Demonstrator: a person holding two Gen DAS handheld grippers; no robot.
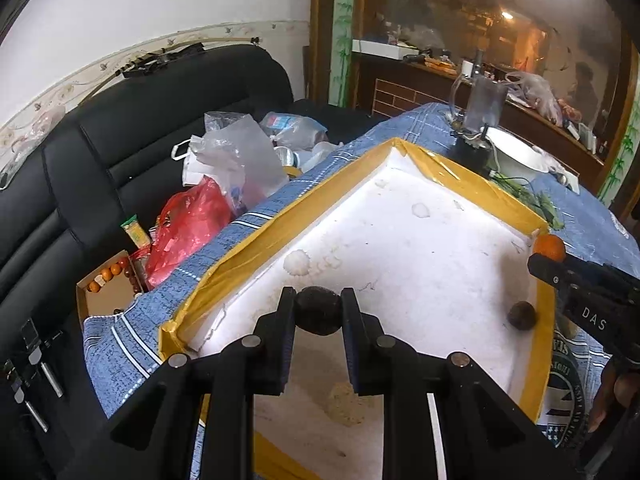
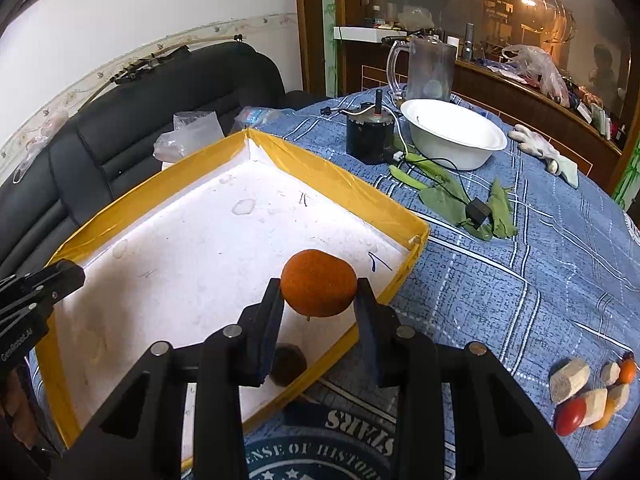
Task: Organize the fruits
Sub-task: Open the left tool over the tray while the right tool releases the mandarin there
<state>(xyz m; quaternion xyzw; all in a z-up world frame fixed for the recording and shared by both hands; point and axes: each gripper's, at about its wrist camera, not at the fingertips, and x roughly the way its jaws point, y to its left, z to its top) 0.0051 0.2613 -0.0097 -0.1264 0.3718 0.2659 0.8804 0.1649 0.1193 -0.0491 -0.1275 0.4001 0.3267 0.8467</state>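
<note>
A white foam tray with yellow-taped rim lies on the blue cloth. My left gripper is shut on a dark round fruit above the tray's near left part. My right gripper is shut on an orange over the tray's right side. A second dark fruit rests on the tray floor by the right rim, just below the orange. The right gripper's body shows at the right edge of the left wrist view.
A white bowl, a black motor, a clear jug, green leaves and a glove lie beyond the tray. Small tomatoes and wood chunks sit at the right. A black sofa holds plastic bags.
</note>
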